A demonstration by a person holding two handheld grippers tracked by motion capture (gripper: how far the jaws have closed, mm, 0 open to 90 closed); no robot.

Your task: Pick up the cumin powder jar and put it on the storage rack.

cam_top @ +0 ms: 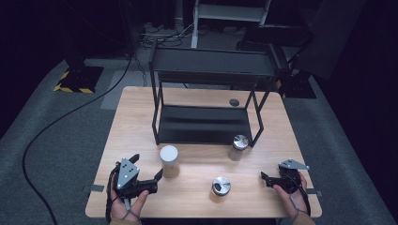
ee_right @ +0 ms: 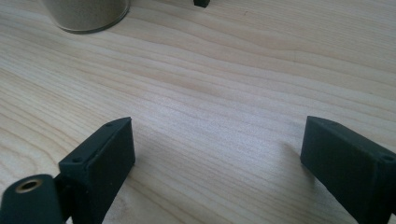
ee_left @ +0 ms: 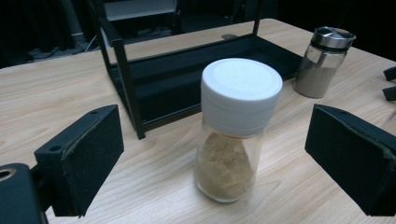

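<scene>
At the lower left of the high view we see the left tongs point(cam_top: 149, 169) spread wide, holding nothing, aimed at the white-capped jar point(cam_top: 169, 161) just to their right. In the left gripper view that jar point(ee_left: 236, 128), part full of tan powder, stands upright on the table point(ee_left: 46, 98) between the two jaws but clear of both. Behind it sits the black two-tier rack point(cam_top: 206, 93). Right of centre, one steel-capped jar point(cam_top: 220, 188) stands near the table's front edge and another point(cam_top: 238, 147) by the rack's right leg. At the lower right, the right tongs point(cam_top: 264, 178) are open too, empty above bare wood.
</scene>
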